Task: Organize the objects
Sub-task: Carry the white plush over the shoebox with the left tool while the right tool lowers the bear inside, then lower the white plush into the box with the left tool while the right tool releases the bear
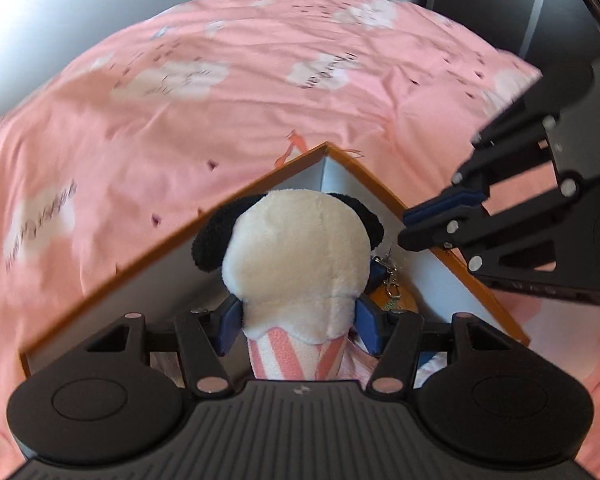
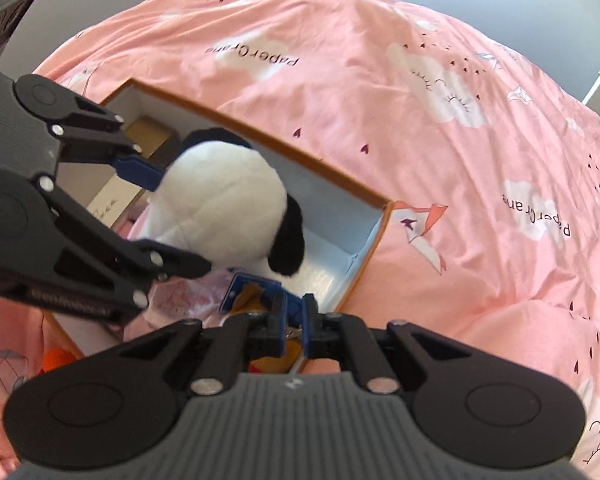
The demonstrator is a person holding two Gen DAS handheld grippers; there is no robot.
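A: Panda plush (image 1: pixel 296 256) first. Where's it at?

B: Over the open box (image 2: pixel 364 196), the one with the orange rim and white inside. Left claw (image 1: pixel 296 322) is clamped on its neck, blue pads pressing both sides, so jaws stand wide but it's holding the plush. Head up, striped pink body hanging below

A: Right claw?

B: Right claw (image 2: pixel 294 318) is pinched shut, jaws nearly together, and a small blue strap with a metal clip (image 1: pixel 388 276) runs between them. Looks like a keyring off an orange thing (image 1: pixel 396 300), partly hidden, can't name it. Sits just beside the plush, inside the box

A: Risks?

B: Two I'd flag. Grip is on the soft neck only, so the plush could squash and slip out if the claw swings or tilts. And the clip is right next to the plush, near touching, so the two loads could snag if the claws pull apart. Box is light card on soft bedding, so a bump on the rim could tip or slide it

A: What else is in the box?

B: Pink cloth, a brown carton (image 2: pixel 148 136) at the far end, something orange low down. Blurry

A: Surface, room?

B: A bed, no table. Pink duvet (image 2: pixel 440 120) with white clouds, tiny hearts, paper cranes, "Paper Crane" printed on it, wrinkled. Grey wall behind, dark furniture at the edge
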